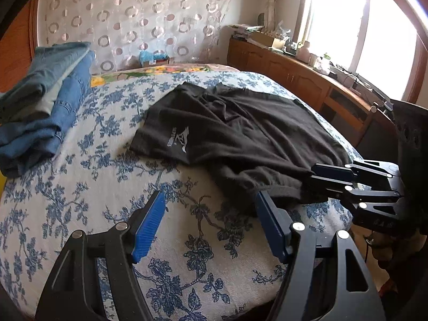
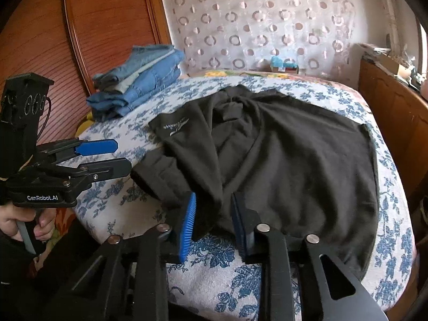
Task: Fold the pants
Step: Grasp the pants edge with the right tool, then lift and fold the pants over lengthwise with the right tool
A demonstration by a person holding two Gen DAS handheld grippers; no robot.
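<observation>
Black pants (image 1: 235, 133) with a small white logo lie crumpled on the flowered bed cover; they also show in the right wrist view (image 2: 281, 165). My left gripper (image 1: 210, 203) is open and empty, hovering over the cover just left of the pants' near edge; it shows from the side in the right wrist view (image 2: 121, 155). My right gripper (image 2: 214, 206) has its blue pads on either side of a fold at the pants' near edge, with a gap still between them. In the left wrist view the right gripper (image 1: 314, 174) has its fingers at the cloth edge.
A stack of folded blue jeans (image 1: 42, 107) sits at the bed's far left, also in the right wrist view (image 2: 139, 80). A wooden cabinet (image 1: 307, 80) with clutter runs along the right under a bright window. A patterned curtain (image 1: 133, 21) hangs behind the bed.
</observation>
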